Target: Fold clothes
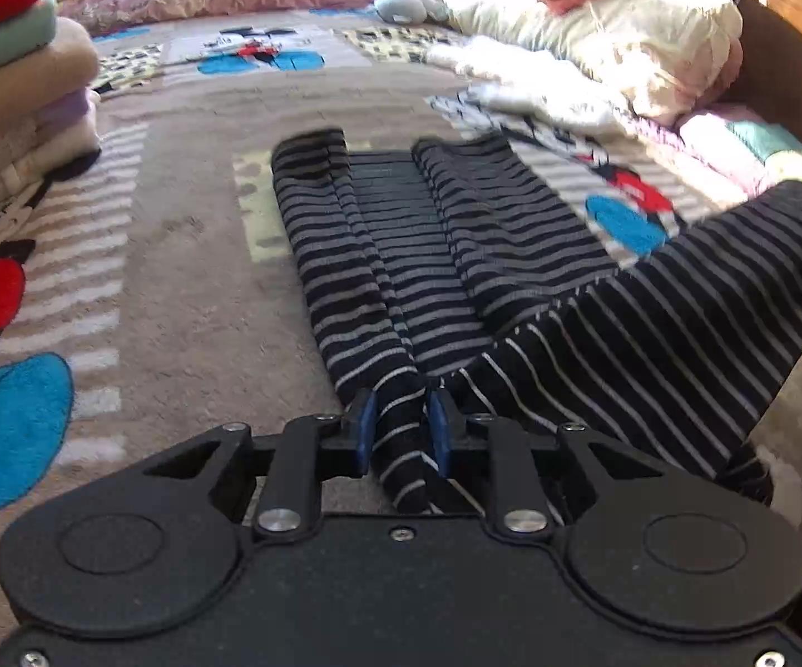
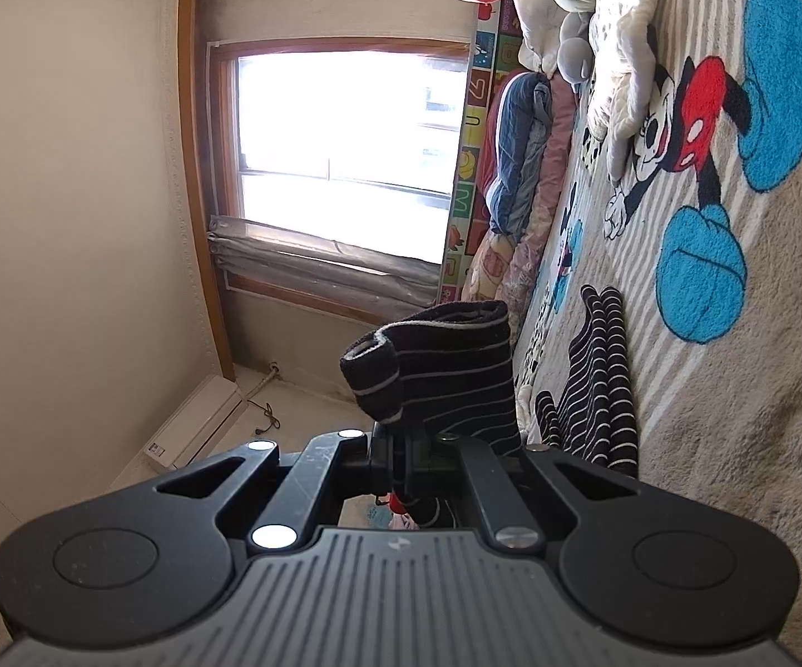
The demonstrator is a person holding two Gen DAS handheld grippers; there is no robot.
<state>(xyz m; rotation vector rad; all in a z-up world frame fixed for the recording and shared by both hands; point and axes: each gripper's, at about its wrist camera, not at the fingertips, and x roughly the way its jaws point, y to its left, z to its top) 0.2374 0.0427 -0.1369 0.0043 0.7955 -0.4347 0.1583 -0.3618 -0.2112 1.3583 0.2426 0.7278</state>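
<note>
Fingers (image 1: 366,427) of both grippers pinch striped garment (image 1: 401,255); right gripper (image 2: 401,456) rolled sideways.

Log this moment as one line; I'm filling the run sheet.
step: folding | left gripper: shut on striped garment | right gripper: shut on its other end, lifted | rest of garment on blanket

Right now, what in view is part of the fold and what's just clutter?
In the job:
- striped garment, partly flat on the blanket
- left gripper, shut on its near end
- right gripper, shut on another part, lifted

Lying about:
- folded stack, far left
- bedding pile, far right
- grey plush
- window
</note>
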